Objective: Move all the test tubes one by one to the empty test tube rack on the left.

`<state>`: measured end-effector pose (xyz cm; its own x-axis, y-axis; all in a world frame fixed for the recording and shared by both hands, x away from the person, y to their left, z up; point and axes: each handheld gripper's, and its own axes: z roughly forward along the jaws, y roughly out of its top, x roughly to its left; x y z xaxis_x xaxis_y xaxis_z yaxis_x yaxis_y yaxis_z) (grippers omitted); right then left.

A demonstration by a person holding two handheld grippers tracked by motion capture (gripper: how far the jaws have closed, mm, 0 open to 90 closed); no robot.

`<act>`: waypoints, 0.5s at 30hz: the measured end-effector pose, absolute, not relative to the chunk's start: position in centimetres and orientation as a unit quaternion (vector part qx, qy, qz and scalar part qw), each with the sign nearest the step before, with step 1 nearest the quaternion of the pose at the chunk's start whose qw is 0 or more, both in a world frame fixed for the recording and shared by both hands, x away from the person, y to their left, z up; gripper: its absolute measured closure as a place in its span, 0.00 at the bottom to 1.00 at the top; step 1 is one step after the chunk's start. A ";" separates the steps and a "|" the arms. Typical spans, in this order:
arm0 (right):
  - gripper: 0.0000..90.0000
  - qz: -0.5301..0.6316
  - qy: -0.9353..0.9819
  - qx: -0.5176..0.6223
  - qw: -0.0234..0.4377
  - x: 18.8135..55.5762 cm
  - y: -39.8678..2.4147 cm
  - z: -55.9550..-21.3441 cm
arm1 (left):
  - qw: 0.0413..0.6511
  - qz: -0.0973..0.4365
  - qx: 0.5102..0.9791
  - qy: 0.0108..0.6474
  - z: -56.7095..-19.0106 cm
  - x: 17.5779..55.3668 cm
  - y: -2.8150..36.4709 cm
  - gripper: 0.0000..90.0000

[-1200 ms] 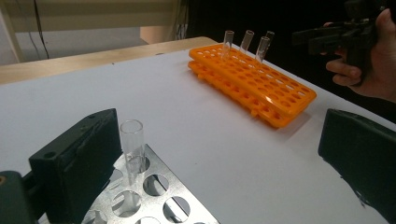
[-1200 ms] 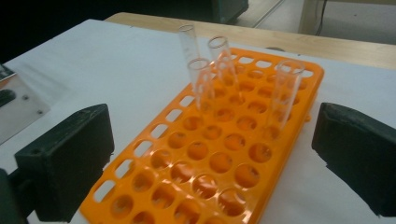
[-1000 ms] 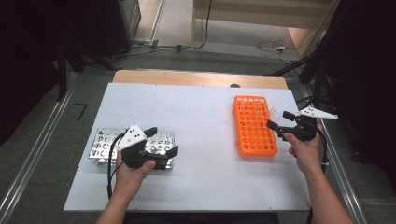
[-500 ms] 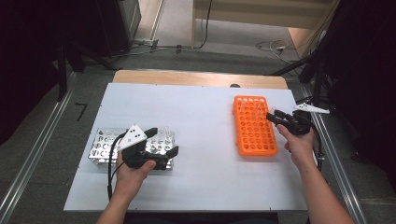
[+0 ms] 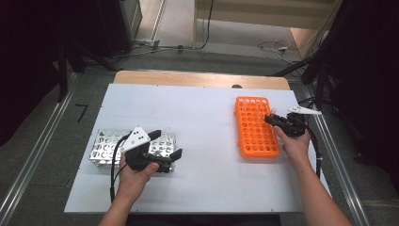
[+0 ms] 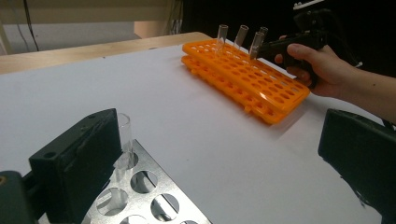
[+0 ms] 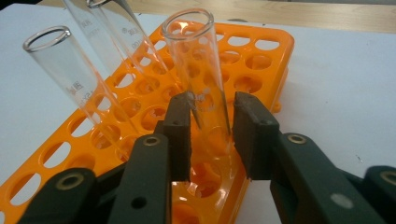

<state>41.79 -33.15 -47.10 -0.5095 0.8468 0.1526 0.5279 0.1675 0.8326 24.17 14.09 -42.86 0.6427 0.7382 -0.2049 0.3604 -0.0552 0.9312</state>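
Note:
An orange tube rack (image 5: 256, 127) lies at the right of the white table, with three glass test tubes standing along its far right side. My right gripper (image 7: 212, 135) reaches in from the rack's right edge (image 5: 270, 118). Its jaws have just been closing, and both pads now press on the nearest test tube (image 7: 196, 56), which stands in a rack hole. Two more tubes (image 7: 70, 74) lean beside it. My left gripper (image 5: 167, 146) rests open over the right end of a metal rack (image 5: 106, 148). One glass tube (image 6: 123, 135) stands in that rack beside the left jaw, untouched.
The white table top (image 5: 202, 117) sits on a wooden board, with metal rails along both sides. Cables trail from both grippers. Dark equipment stands beyond the table's left and right. Bare surface lies between the two racks.
My right gripper has moved left and down onto the orange rack's right side, and its jaws have closed around a tube. The left hand has kept still.

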 end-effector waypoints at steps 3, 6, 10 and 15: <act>0.78 0.448 0.743 0.460 0.190 41.6 -33.0 -47.3 | 0.566 0.166 0.707 0.389 -42.9 24.2 14.1 0.00; 0.82 0.441 0.741 0.465 0.202 41.5 -32.8 -47.2 | 0.567 0.166 0.707 0.389 -42.9 24.2 14.1 0.00; 0.82 0.445 0.739 0.466 0.197 41.6 -33.2 -47.0 | 0.566 0.167 0.708 0.389 -42.9 24.2 14.0 0.00; 0.82 0.450 0.737 0.463 0.200 41.3 -33.3 -46.5 | 0.566 0.167 0.708 0.388 -42.9 24.2 14.0 0.00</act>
<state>41.31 -33.31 -46.46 -0.4920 0.8621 0.1211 0.5023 0.1675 0.8483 24.18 13.99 -42.86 0.6431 0.7386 -0.2022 0.3593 -0.0579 0.9314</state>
